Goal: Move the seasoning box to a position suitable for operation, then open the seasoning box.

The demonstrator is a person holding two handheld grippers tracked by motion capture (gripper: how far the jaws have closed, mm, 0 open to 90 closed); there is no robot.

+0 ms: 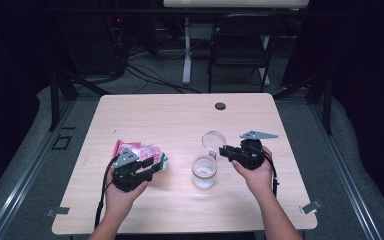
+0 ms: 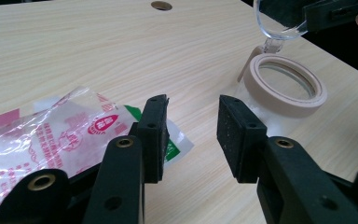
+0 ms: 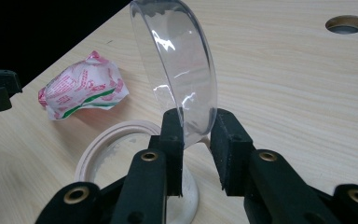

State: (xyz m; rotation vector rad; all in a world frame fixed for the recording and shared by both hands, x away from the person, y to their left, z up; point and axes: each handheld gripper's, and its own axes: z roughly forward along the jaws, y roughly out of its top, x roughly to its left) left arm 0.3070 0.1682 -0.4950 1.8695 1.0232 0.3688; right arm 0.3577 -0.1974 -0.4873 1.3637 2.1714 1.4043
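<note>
A crumpled pink, white and green packet (image 1: 139,149) lies on the wooden table (image 1: 180,120) at the left. My left gripper (image 1: 156,163) hovers over its right end, open; in the left gripper view (image 2: 193,135) bare tabletop shows between the pads and the packet (image 2: 51,135) sits under the left jaw. A clear jar with a beige rim (image 1: 203,172) stands at the middle. Its clear hinged lid (image 1: 213,139) is raised upright. My right gripper (image 1: 223,150) is shut on the lid's lower edge (image 3: 182,60), pads (image 3: 173,135) on both sides, above the jar's rim (image 3: 102,144).
A round cable hole (image 1: 220,105) sits near the table's far edge. A folding chair (image 1: 240,45) and a desk leg stand behind the table. Metal clips (image 1: 310,206) mark the front corners. The packet (image 3: 84,86) lies beyond the jar in the right gripper view.
</note>
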